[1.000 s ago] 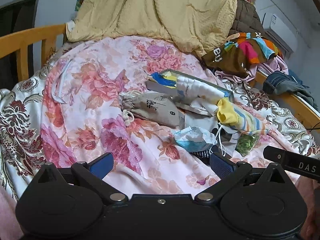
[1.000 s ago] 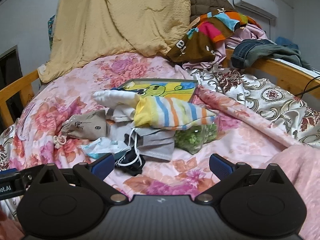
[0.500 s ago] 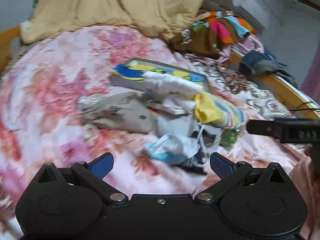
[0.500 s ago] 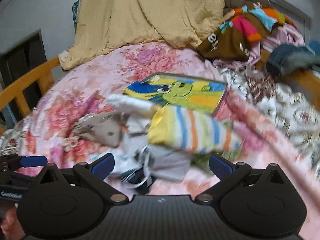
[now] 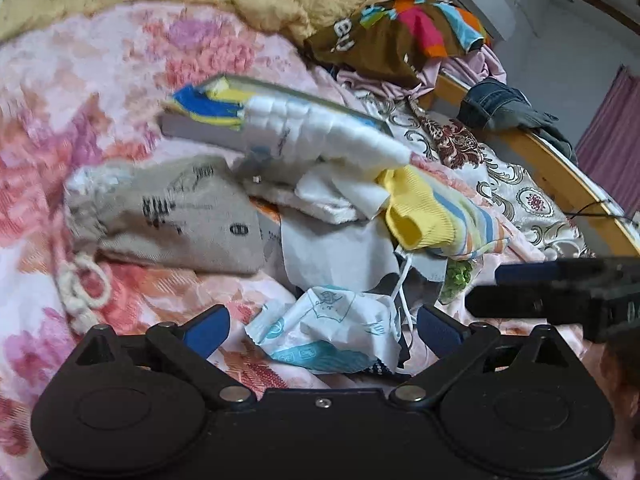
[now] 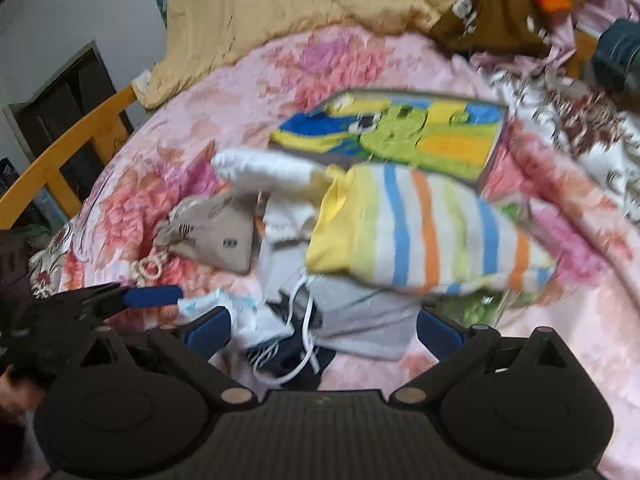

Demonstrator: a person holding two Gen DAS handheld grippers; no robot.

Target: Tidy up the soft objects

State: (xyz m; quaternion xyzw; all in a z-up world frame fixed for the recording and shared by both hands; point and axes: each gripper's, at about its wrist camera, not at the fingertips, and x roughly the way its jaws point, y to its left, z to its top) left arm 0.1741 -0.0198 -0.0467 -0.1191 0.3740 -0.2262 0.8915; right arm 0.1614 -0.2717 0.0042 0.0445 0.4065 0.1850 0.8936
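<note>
A pile of soft things lies on the pink floral bedspread point(image 5: 120, 60): a beige drawstring pouch point(image 5: 180, 220), a white padded roll point(image 5: 320, 132), a yellow striped sock point(image 5: 436, 216), a grey cloth point(image 6: 360, 312), and a blue-and-white wrapper point(image 5: 328, 332). My left gripper point(image 5: 324, 330) is open, its fingers on either side of the wrapper. My right gripper point(image 6: 322, 330) is open over the grey cloth and white cords point(image 6: 304, 344), below the striped sock point(image 6: 420, 232). The right gripper also shows in the left wrist view point(image 5: 560, 292).
A picture book point(image 6: 400, 132) lies behind the pile. A yellow quilt point(image 6: 300, 0), a brown multicoloured garment point(image 5: 400, 32) and jeans point(image 5: 500, 108) sit at the back. A bag of green bits point(image 5: 456, 276) lies under the sock. Wooden bed rails point(image 6: 60, 160) line both sides.
Both grippers have moved forward and down toward the pile. The left one now straddles the blue-and-white wrapper; the right one sits close over the grey cloth. Both stay open.
</note>
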